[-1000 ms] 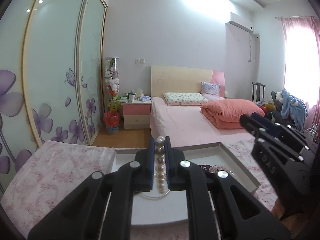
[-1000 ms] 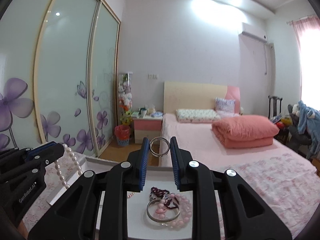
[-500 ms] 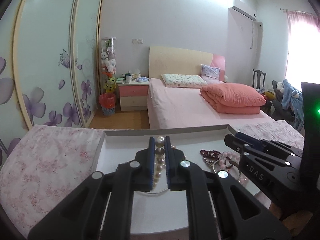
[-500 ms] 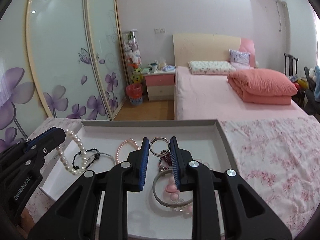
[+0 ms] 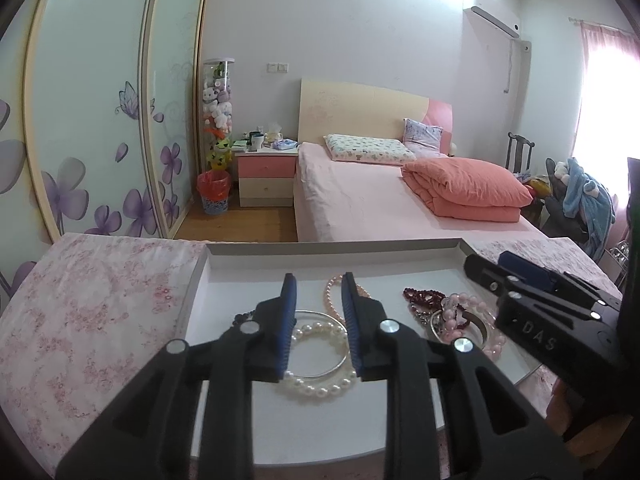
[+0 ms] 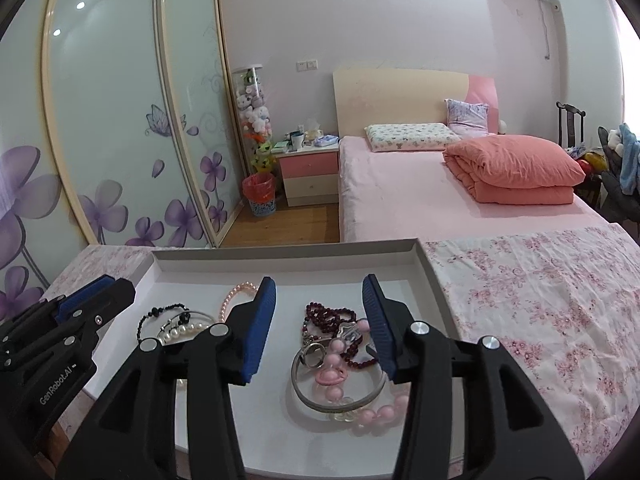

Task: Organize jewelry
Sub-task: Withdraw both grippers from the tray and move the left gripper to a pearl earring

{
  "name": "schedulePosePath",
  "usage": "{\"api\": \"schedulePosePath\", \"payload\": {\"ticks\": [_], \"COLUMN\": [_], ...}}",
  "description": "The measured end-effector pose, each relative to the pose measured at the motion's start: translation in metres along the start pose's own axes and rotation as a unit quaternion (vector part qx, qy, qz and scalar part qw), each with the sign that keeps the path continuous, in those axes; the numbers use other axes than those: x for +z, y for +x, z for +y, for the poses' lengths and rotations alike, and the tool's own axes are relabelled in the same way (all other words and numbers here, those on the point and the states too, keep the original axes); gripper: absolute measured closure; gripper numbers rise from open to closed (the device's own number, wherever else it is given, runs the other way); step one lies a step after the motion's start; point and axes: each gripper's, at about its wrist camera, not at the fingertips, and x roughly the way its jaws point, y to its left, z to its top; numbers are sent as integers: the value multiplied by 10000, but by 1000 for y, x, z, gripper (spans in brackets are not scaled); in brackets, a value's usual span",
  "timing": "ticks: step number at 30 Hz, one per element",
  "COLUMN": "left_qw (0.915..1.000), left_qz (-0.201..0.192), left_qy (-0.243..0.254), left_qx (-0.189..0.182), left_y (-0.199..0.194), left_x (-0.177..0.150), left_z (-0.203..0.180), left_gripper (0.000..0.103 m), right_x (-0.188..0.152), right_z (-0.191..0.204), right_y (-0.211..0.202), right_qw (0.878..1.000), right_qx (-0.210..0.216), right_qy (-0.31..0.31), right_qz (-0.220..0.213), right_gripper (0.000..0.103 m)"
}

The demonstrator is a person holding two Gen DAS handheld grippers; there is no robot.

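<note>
Lying flat in the tray (image 5: 200, 280), the pearl strand (image 5: 320, 390) runs crosswise beneath the left gripper (image 5: 318, 322); both grippers' fingers, just opened, grasp nothing; the ring (image 6: 314, 354) lies below the right gripper (image 6: 320, 324).

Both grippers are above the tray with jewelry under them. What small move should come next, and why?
Probably lift both grippers straight up. The left gripper has just been opening, and the white pearl bracelet lies loose in the tray. The right gripper has also just been opening, and the small silver ring rests below its jaws.
</note>
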Motion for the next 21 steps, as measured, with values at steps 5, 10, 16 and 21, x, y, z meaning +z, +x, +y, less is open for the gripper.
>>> {"api": "schedulePosePath", "payload": {"ticks": [5, 10, 16, 21], "left_qw": [10000, 10000, 9999, 9989], "left_qz": [0, -30, -70, 113], "left_qy": [-7, 12, 79, 151], "left_qx": [43, 32, -107, -419], "left_y": [-6, -19, -50, -80], "left_x": [0, 0, -11, -32], "left_z": [1, -5, -11, -19], "left_gripper": [79, 78, 71, 68], "right_x": [3, 2, -11, -31], "right_z": [-4, -4, -3, -7], "right_y": [-6, -22, -61, -96], "right_qw": [10000, 9997, 9993, 9988], "right_qx": [-45, -107, -109, -173], "right_qy": [26, 3, -185, -323], "right_qz": [-76, -210, -316, -328], "right_gripper": [56, 56, 56, 53]}}
